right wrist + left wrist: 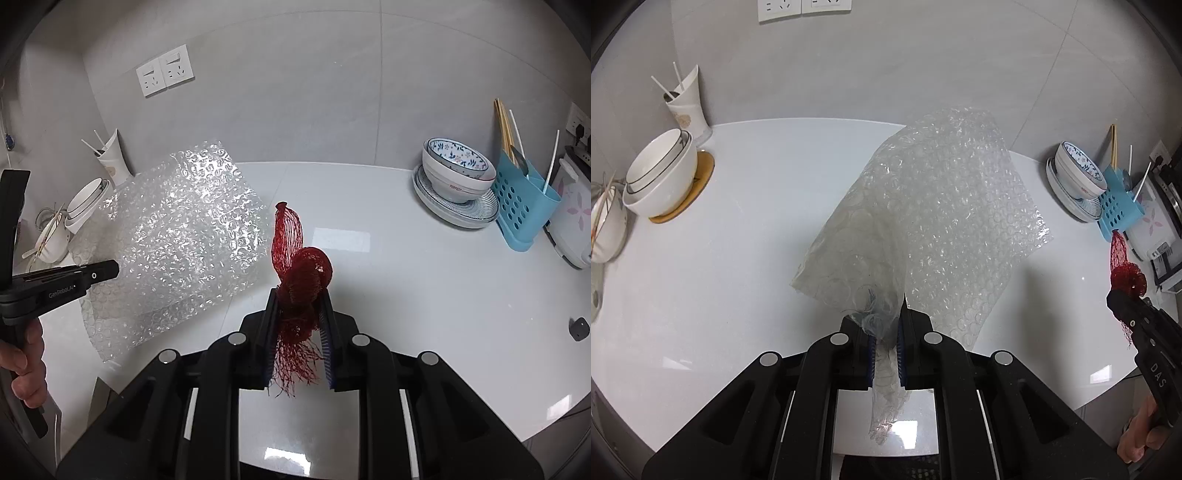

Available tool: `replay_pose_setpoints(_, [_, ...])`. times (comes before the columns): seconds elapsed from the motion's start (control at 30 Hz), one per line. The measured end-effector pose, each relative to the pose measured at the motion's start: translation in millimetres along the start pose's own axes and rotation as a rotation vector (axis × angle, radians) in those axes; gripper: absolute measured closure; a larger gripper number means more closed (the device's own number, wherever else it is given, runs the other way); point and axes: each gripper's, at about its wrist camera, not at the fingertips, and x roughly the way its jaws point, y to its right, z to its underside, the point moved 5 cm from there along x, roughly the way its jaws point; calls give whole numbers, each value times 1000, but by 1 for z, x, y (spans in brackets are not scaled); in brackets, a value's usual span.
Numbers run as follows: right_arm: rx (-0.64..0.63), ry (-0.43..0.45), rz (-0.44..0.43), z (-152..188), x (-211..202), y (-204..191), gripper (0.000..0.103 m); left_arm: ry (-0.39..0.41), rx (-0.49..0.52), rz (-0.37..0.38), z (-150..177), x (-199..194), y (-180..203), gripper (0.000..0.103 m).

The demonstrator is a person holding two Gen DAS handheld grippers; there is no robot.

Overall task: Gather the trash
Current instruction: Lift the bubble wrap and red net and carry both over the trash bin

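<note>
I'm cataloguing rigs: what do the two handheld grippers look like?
Both are matte black plastic with round silver bolt heads and blue ribbed finger pads. The left gripper bears white "GenRoboAI"-style lettering; the right gripper shows "DAS". No sleeves or cables are visible.

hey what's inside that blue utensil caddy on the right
In the blue utensil caddy: wooden chopsticks, white straws and a metal utensil. Its walls hide their lower ends and anything lying at the bottom.

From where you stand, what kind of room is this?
Most likely a home kitchen or dining corner: stacked bowls on a white table, a blue utensil holder with chopsticks, and what looks like a rice cooker against a grey tiled wall.
</note>
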Motion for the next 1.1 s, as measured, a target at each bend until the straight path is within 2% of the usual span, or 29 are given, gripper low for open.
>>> replay_pose_setpoints(0.37, [8, 7, -12, 29, -30, 11, 84, 5, 5, 1, 33, -21, 15, 95])
replay_pose_setpoints(1.1, [-2, 8, -19, 104, -89, 24, 84, -7, 40, 19, 123, -62, 50, 95])
